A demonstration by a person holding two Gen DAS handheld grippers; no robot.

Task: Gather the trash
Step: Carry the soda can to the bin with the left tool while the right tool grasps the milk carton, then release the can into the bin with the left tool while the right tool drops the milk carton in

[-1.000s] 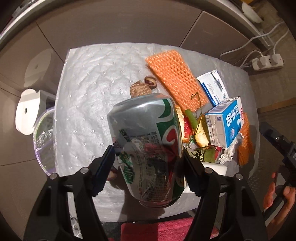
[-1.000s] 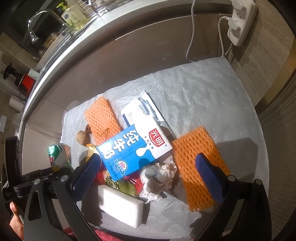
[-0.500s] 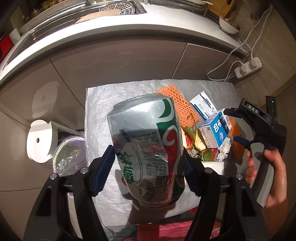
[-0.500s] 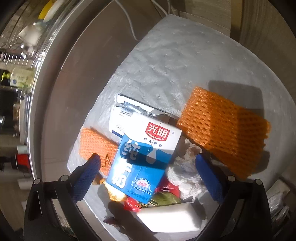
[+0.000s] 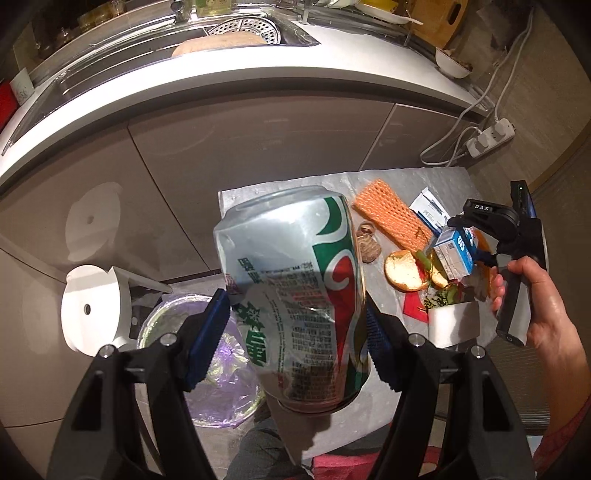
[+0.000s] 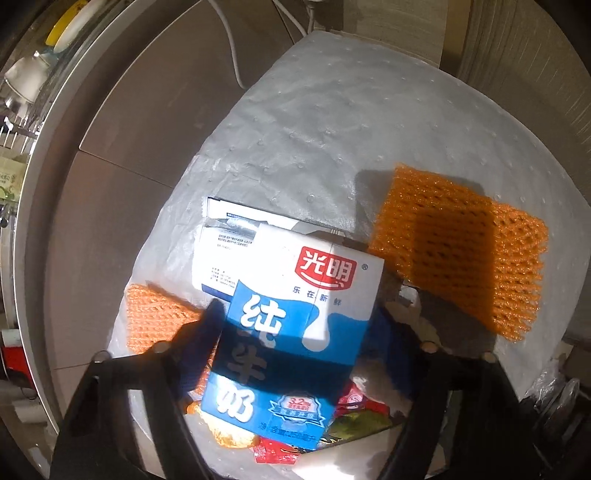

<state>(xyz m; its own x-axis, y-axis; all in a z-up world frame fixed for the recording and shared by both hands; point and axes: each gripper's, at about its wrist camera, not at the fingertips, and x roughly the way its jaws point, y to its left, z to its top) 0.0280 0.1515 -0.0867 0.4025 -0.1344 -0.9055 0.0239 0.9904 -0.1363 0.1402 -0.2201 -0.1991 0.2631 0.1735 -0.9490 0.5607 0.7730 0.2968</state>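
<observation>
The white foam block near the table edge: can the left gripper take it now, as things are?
Probably not. The left gripper is shut on the dented soda can, so its jaws are full. The white foam block lies uncovered by the food scraps; the can must go first.

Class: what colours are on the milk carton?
Blue and white with a red logo; the milk carton shows best in the right wrist view.

I count one can, one milk carton, two orange nets, one bin.

White countertop, grey cabinets, sink
</observation>
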